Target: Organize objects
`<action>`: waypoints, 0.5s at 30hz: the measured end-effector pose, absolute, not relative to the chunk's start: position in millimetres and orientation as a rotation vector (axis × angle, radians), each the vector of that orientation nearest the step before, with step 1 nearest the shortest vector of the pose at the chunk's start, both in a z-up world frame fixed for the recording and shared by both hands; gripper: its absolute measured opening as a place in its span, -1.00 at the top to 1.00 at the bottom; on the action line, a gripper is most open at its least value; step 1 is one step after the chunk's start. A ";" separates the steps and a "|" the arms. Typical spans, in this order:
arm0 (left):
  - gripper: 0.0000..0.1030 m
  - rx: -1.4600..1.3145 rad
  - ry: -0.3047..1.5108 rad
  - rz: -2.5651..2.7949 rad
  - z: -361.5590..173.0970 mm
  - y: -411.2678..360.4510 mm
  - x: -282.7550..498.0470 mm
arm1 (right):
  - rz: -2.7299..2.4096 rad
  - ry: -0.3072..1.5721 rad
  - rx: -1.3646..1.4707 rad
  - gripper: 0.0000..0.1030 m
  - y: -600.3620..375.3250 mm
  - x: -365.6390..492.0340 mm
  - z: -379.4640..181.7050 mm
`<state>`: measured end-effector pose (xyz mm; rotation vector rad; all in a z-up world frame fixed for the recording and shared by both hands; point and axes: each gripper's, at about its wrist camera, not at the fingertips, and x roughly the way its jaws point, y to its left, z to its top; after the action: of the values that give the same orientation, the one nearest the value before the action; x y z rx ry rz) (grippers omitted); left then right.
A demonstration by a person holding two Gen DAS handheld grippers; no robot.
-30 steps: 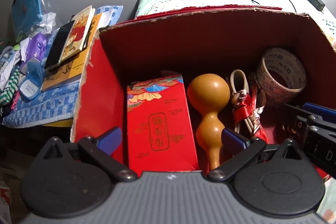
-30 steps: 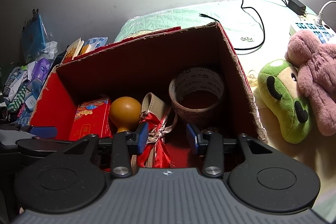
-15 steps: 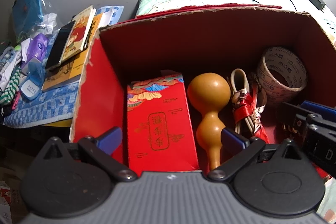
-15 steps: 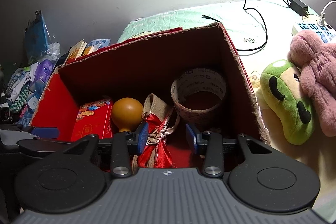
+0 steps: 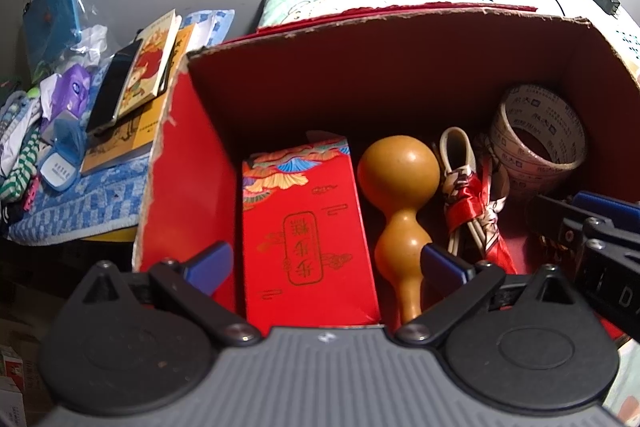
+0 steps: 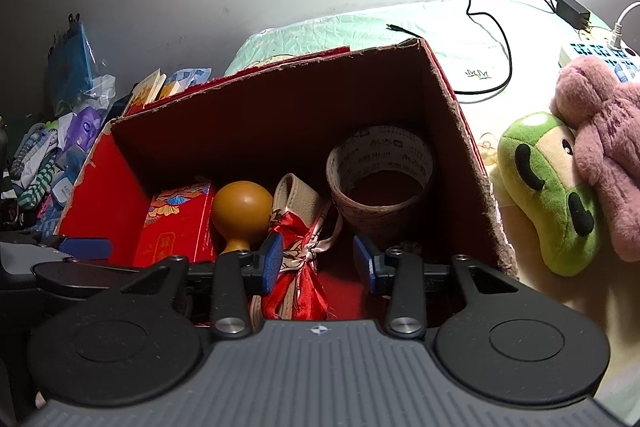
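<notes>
Looks like a home bedroom: pillow [image 6: 320, 31], plush toys [image 6: 560, 187], charger cable [image 6: 500, 39], stacked books [image 5: 148, 67], clutter beside.

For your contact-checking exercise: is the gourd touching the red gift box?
Cannot tell. In the left wrist view the gourd lies close beside the gift box, with only a dark sliver between them; the right wrist view overlaps them.

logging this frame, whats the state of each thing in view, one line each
cardboard box: open at the top, torn rim
red packet box: lying flat in the cardboard box
gourd: lying beside the red packet box
tape roll: hole facing up
green plush: outside the box, on the bed
left gripper: open, empty
right gripper: open, empty
</notes>
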<state>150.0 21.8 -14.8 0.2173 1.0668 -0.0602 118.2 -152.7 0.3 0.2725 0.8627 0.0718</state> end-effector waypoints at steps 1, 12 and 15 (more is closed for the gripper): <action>-0.95 0.217 1.066 -0.062 -14.9 22.0 149.9 | 0.071 0.863 0.270 0.22 -152.5 118.1 0.2; -0.95 0.195 1.057 -0.105 -11.0 25.7 149.7 | 0.009 0.864 0.271 0.21 -150.5 116.3 4.0; -0.95 0.171 1.056 -0.130 -8.4 27.8 150.5 | -0.013 0.862 0.278 0.18 -150.3 112.9 9.0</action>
<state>150.5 27.8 -8.4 0.1713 1.0562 -0.1298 112.9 -150.3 9.0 0.2780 0.8622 -0.0131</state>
